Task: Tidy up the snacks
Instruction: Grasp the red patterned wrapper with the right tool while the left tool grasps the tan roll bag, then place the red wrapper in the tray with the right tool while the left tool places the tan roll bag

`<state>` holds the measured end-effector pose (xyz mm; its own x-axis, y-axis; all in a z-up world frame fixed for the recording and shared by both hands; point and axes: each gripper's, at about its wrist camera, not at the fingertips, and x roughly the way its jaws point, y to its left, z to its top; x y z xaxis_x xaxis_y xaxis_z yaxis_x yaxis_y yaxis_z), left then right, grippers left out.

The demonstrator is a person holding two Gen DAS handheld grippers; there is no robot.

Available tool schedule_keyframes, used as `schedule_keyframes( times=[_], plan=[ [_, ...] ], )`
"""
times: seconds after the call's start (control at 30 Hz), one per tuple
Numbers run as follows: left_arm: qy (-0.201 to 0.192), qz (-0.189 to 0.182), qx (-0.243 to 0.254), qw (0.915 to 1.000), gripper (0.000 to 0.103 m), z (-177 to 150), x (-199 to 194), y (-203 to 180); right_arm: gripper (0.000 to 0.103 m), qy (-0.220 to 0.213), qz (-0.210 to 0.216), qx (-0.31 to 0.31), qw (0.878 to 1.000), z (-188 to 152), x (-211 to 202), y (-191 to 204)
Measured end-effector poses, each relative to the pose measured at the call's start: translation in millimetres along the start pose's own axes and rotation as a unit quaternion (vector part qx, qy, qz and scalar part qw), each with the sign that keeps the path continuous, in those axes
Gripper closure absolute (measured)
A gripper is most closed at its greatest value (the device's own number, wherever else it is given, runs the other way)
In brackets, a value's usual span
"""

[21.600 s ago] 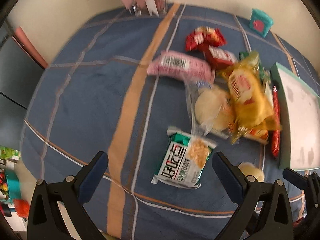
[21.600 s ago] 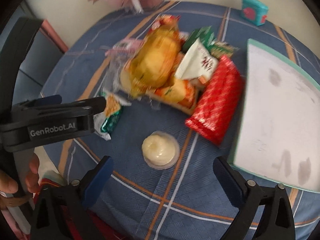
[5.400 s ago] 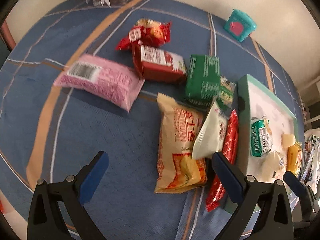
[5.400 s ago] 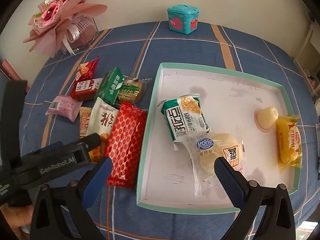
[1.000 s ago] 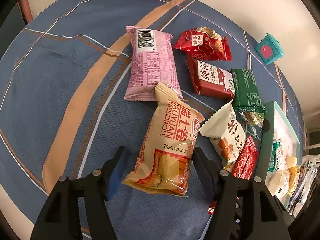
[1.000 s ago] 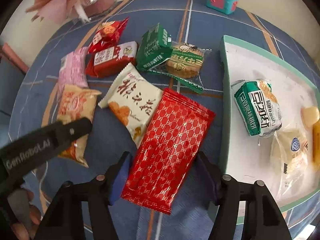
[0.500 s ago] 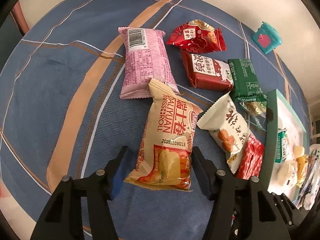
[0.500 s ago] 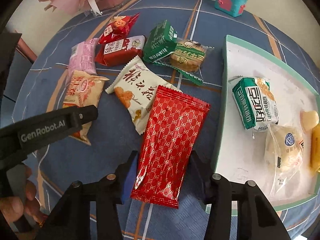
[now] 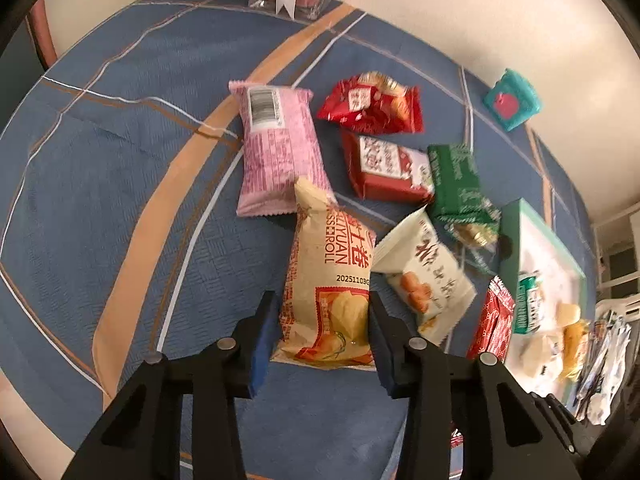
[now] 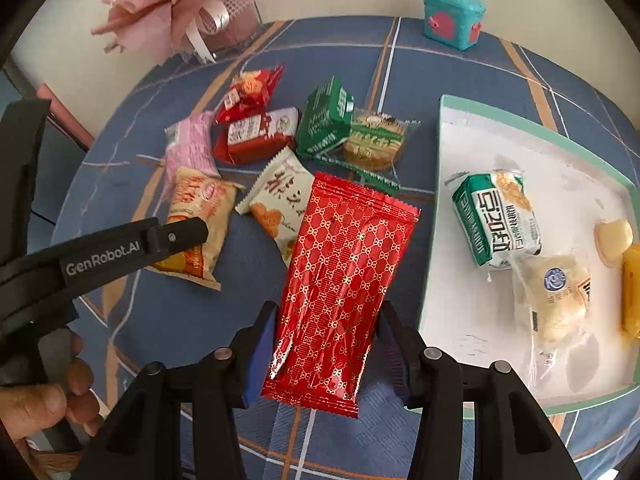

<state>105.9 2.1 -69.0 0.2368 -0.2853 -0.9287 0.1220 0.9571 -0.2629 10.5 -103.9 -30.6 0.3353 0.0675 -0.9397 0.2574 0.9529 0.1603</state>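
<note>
Snacks go two at a time: the left gripper (image 9: 322,336) has its jaws pinching the near end of the beige roll packet (image 9: 330,280), and the right gripper (image 10: 328,356) pinches the red packet (image 10: 340,276) likewise. Both bags are soft, so I would lift them level, clear the tray (image 10: 520,124) rim, and release flat beside the packets already inside. A blue checked cloth (image 9: 120,200) covers the counter; a pink bouquet (image 10: 188,4) and teal box (image 10: 452,20) stand by the pale wall.

Red packet (image 10: 340,280), gold lattice print; tablecloth (image 9: 100,184) blue, orange-white stripes; tray (image 10: 532,128) white, rim seemingly mint.
</note>
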Motion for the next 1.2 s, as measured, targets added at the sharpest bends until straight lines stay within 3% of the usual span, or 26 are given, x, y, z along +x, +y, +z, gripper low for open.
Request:
schedule_keyframes(
  times=[0.7, 1.2],
  plan=[
    [-0.072, -0.040, 0.009, 0.9966, 0.059, -4.7, -57.9, -20.5, 0.051, -0.049, 0.025, 0.046, 0.997, 3.0, -48.3, -36.3],
    [-0.058, -0.071, 0.076, 0.9929, 0.059, -18.5, -53.7, -103.9, 0.051, -0.099, 0.010, 0.163, 0.982, -7.7, -85.0, -137.7]
  ],
)
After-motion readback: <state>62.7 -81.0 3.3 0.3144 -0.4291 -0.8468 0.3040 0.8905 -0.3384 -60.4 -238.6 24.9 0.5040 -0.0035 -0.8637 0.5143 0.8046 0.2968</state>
